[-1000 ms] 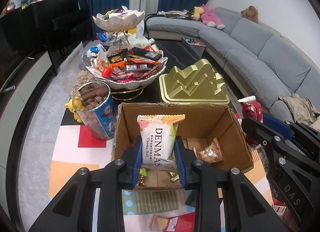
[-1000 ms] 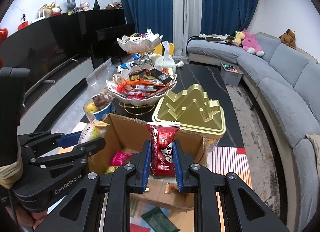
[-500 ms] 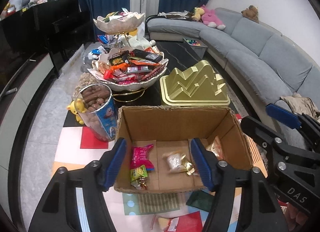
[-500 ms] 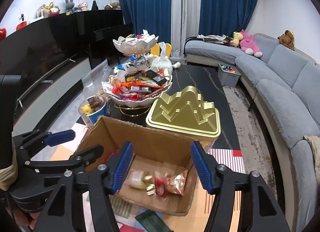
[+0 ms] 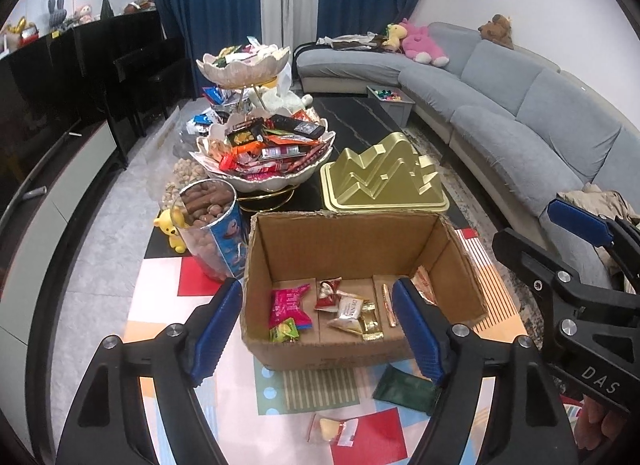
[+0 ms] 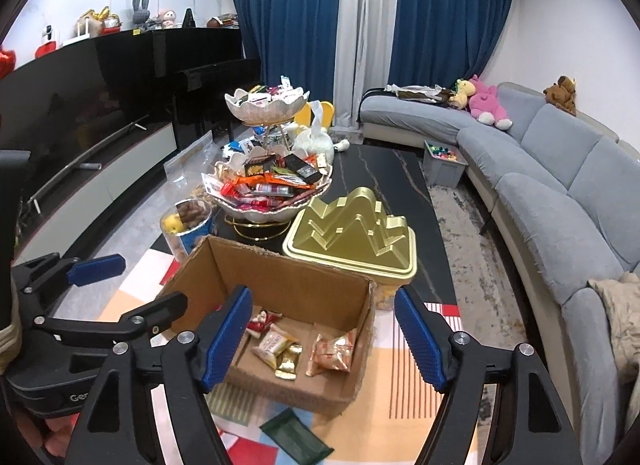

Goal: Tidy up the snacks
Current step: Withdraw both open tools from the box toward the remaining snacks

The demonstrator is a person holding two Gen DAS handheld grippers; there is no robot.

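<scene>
1. Left gripper: jaws released and just widened, nothing between them; held above the near wall of the cardboard box.
2. Right gripper: jaws likewise released, just widened, empty; above the same box.
3. Box contents: white cheese-ball packet, red packet, pink packet, gold sweets, orange-silver packet, all lying on the bottom.
4. Desk: tiered snack stand, gold mountain-shaped tin behind the box, tub of brown snacks at its left.
5. In front of the box: dark green packet, clear-wrapped snack.
</scene>
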